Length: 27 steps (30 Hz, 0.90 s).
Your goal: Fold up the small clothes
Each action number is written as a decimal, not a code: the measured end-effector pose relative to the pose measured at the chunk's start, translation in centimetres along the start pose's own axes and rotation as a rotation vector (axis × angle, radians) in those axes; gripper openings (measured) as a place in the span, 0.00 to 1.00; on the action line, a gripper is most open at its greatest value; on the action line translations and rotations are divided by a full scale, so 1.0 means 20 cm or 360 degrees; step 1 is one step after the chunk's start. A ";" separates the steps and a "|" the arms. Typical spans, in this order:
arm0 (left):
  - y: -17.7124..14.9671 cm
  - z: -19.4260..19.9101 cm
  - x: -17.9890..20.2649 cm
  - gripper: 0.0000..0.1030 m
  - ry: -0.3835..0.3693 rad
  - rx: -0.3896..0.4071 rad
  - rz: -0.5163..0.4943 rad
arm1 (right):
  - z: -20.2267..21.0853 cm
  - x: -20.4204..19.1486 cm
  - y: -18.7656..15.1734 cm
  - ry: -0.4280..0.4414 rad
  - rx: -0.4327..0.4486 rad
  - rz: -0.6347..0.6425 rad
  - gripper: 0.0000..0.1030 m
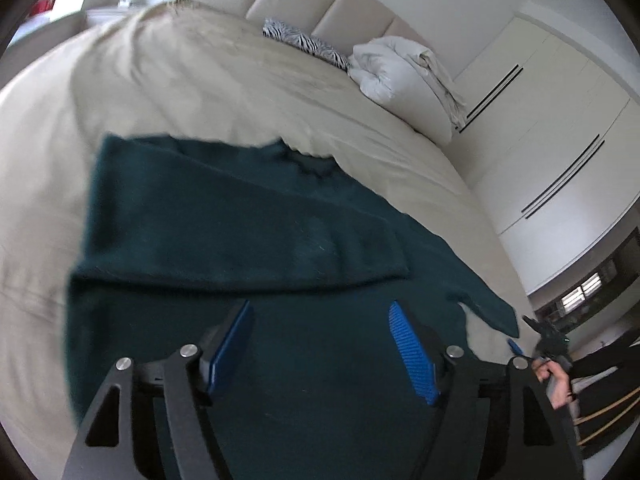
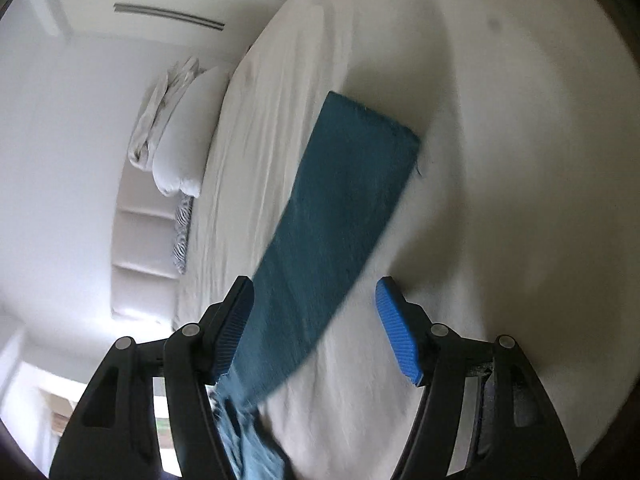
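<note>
Both grippers (image 1: pixel 320 354) (image 2: pixel 316 330) agape — teal garment (image 1: pixel 240 232) on bed (image 1: pixel 200 80).

Matt, fuzzy teal cloth garment (image 1: pixel 240 232) on a smooth beige cloth bedsheet (image 1: pixel 240 80); ribbed blue pads (image 1: pixel 412 356).

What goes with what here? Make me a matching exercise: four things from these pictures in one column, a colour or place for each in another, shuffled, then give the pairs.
Things:
1. garment
2. zebra pillow
3. white duvet
4. gripper pads

Descriptions:
A. bright blue, ridged
B. dark teal, spread on the bed sheet
C. black and white stripes, against the headboard
D. bundled at the bed's far corner near the wardrobe

Pairs: 1-B, 2-C, 3-D, 4-A
</note>
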<state>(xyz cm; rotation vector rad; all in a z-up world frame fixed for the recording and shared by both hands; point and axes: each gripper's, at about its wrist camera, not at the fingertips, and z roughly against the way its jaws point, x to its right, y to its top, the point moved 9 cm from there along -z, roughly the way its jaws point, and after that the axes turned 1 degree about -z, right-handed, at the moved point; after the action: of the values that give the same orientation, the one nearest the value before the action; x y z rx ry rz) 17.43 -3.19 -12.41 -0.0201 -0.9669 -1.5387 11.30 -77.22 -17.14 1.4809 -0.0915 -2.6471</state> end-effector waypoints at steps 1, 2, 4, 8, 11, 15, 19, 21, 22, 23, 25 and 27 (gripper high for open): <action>-0.01 -0.02 0.01 0.71 -0.0003 -0.0012 0.0010 | -0.02 0.00 0.02 0.0026 0.0008 -0.0019 0.59; -0.02 -0.05 0.02 0.71 -0.0009 -0.0026 0.0024 | -0.05 0.01 0.06 0.0050 0.0021 -0.0058 0.59; -0.03 -0.08 0.02 0.71 -0.0031 -0.0047 0.0061 | -0.09 0.04 0.13 0.0070 0.0050 -0.0140 0.45; -0.03 -0.12 0.00 0.69 -0.0078 -0.0080 0.0155 | -0.16 0.06 0.24 -0.0036 0.0108 -0.0112 0.19; -0.02 -0.13 -0.04 0.69 -0.0131 -0.0083 0.0246 | -0.18 -0.06 0.24 -0.0136 0.0118 0.0094 0.08; 0.02 -0.12 -0.07 0.69 -0.0171 -0.0059 0.0320 | -0.23 -0.42 0.07 -0.0166 0.0101 0.0494 0.08; 0.07 -0.12 -0.08 0.69 -0.0234 -0.0026 0.0388 | -0.35 -0.93 -0.46 -0.0146 -0.0024 0.1183 0.08; 0.09 -0.12 -0.08 0.69 -0.0302 -0.0020 0.0455 | -0.42 -1.11 -0.89 -0.0114 -0.0133 0.1627 0.07; 0.09 -0.13 -0.08 0.69 -0.0352 -0.0025 0.0505 | -0.46 -1.17 -1.12 -0.0090 -0.0193 0.1842 0.07; 0.10 -0.15 -0.07 0.69 -0.0411 -0.0036 0.0552 | -0.50 -1.21 -1.37 -0.0060 -0.0260 0.2053 0.07; 0.10 -0.18 -0.05 0.69 -0.0520 -0.0072 0.0636 | -0.56 -1.20 -1.71 -0.0060 -0.0318 0.2337 0.07; 0.10 -0.22 -0.03 0.69 -0.0613 -0.0121 0.0729 | -0.59 -1.14 -1.96 -0.0099 -0.0299 0.2553 0.07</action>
<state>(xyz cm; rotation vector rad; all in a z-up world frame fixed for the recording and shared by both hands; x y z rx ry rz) 21.52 -5.03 -14.39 -0.5722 -1.1105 -1.1616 30.71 -35.51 -8.04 0.6373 -0.6648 -1.2900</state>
